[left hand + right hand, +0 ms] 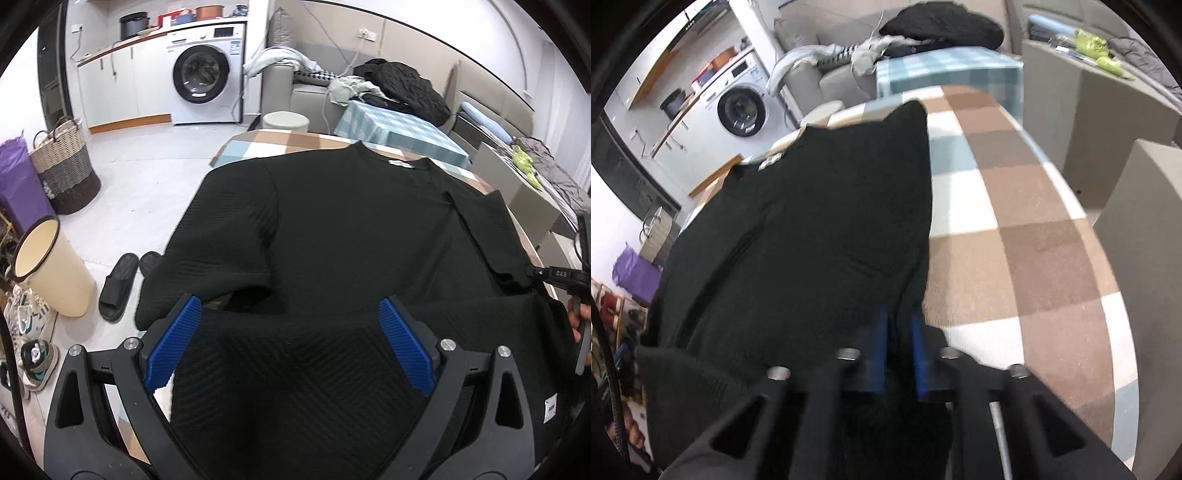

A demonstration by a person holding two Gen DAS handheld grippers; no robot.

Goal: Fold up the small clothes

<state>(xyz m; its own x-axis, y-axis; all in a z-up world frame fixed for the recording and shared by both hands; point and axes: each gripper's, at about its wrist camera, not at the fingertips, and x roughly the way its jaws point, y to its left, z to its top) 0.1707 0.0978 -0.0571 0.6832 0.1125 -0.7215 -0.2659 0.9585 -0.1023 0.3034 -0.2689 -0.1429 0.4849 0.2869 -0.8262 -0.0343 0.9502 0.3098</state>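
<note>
A: Starting at the left, the black ribbed knit top point(332, 229) lies spread on the table with the brown, white and blue checked cloth point(1015, 229), and its left sleeve hangs past the table's edge over the floor, above the black slippers point(118, 284). That overhang is one risk: any pull toward that side could drag more of the fabric off.

B: And the left hand-held gripper point(290, 343)?

A: Its blue pads point(404, 347) stand wide apart with the hem of the top lying between them, nothing clamped. If the fold starts now, that side would lag and the hem would go askew.

B: Further right?

A: The right hand-held gripper point(899, 350) has its pads nearly pressed together on a thin pinch of the top's right edge. The right wrist view is blurred, so how deep the bite is cannot be told. A shallow bite on loose knit could slip out mid-lift, or catch only one layer, leaving the layer beneath behind on the table and bunching the fold.
</note>
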